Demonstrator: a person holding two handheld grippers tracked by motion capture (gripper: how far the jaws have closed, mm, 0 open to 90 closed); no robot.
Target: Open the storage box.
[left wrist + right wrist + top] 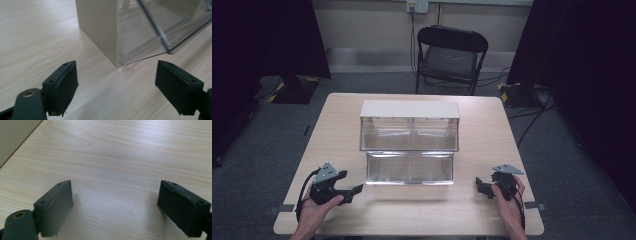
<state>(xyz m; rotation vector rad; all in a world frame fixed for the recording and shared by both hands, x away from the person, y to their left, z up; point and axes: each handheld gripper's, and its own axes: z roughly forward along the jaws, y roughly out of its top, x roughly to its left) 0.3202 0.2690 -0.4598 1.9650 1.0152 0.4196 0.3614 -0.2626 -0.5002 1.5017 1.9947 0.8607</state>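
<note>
A two-tier storage unit (409, 142) with a cream top and clear plastic bins stands in the middle of the wooden table (362, 210). My left gripper (352, 192) rests near the front left, open and holding nothing, pointing toward the unit. In the left gripper view the unit's cream side wall (100, 25) and a clear bin front (155, 32) rise just beyond the open jaws. My right gripper (482, 188) sits near the front right, open, with bare tabletop (115, 170) between its jaws. A cream edge (12, 137) of the unit shows at the upper left of the right gripper view.
A black folding chair (449, 57) stands behind the table's far edge. Dark curtains (262, 40) hang on both sides, and cables (532, 115) run over the grey floor at the right. Tape marks (282, 208) sit at the table's front corners.
</note>
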